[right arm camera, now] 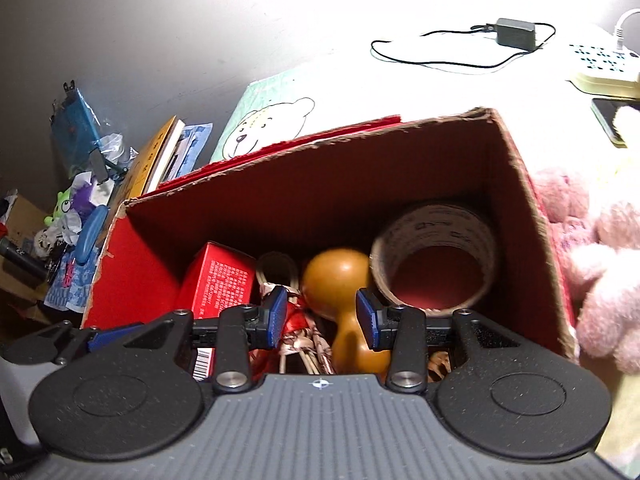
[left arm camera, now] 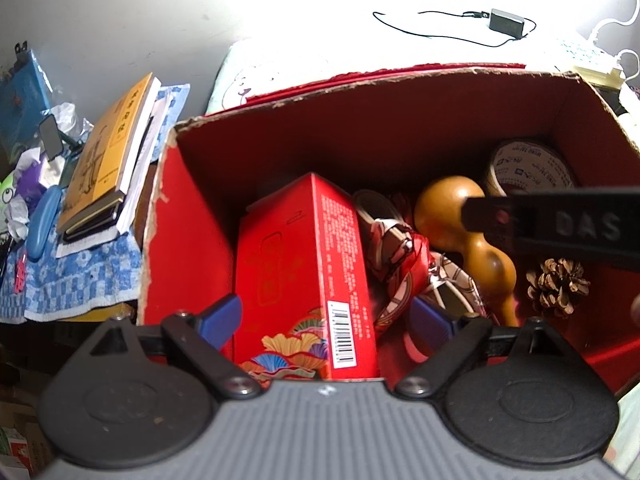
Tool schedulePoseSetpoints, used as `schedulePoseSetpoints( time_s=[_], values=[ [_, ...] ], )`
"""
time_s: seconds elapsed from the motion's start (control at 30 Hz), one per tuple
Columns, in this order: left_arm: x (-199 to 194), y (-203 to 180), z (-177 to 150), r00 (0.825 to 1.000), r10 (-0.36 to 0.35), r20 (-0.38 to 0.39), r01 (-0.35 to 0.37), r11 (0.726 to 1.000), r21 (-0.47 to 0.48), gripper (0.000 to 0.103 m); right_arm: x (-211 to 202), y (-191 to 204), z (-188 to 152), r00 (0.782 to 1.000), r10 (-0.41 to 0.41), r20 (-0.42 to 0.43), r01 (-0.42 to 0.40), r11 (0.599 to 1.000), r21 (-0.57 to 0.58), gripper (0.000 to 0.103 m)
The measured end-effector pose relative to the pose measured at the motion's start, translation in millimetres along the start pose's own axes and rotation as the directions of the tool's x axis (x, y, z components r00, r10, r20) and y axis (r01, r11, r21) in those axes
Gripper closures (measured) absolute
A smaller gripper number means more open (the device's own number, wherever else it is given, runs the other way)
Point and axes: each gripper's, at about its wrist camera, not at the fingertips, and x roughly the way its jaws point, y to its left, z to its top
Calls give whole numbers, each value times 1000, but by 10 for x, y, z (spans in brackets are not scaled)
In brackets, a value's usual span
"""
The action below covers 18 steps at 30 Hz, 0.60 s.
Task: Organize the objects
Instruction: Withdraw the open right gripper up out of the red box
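An open red cardboard box [left arm camera: 176,264] [right arm camera: 132,276] holds a tall red carton [left arm camera: 304,264] [right arm camera: 220,280], a red patterned cloth [left arm camera: 400,252], a tan gourd [left arm camera: 460,224] [right arm camera: 340,276], a tape roll [left arm camera: 532,168] [right arm camera: 436,256] and a pine cone [left arm camera: 558,286]. My left gripper [left arm camera: 328,316] is open wide and straddles the carton; the right pad stands clear of it. My right gripper [right arm camera: 322,318] is open just above the gourd, with a gap at its left pad. One of its fingers [left arm camera: 560,224] crosses the left wrist view over the gourd.
Left of the box, a stack of books [left arm camera: 104,160] lies on a blue checked cloth [left arm camera: 80,276] among small clutter. Behind the box are a bear-print cushion [right arm camera: 272,116], a black charger [right arm camera: 516,32] with its cable, and a power strip [right arm camera: 604,68]. A pink plush toy [right arm camera: 608,256] presses against the box's right side.
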Motion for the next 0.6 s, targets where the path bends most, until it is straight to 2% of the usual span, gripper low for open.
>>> schedulePoseSetpoints(
  time_s=[0.27,0.6],
  values=[
    [-173,-44,-36,999,15,50,-14,1000,-6,12,-243,9,-92,998,-37,53,39,999,-30,60],
    [-379,-48,-129,998,-2,68,5,999,-41,12,-463,51,-184,989,-86,119,92,995,-48,57]
  ],
)
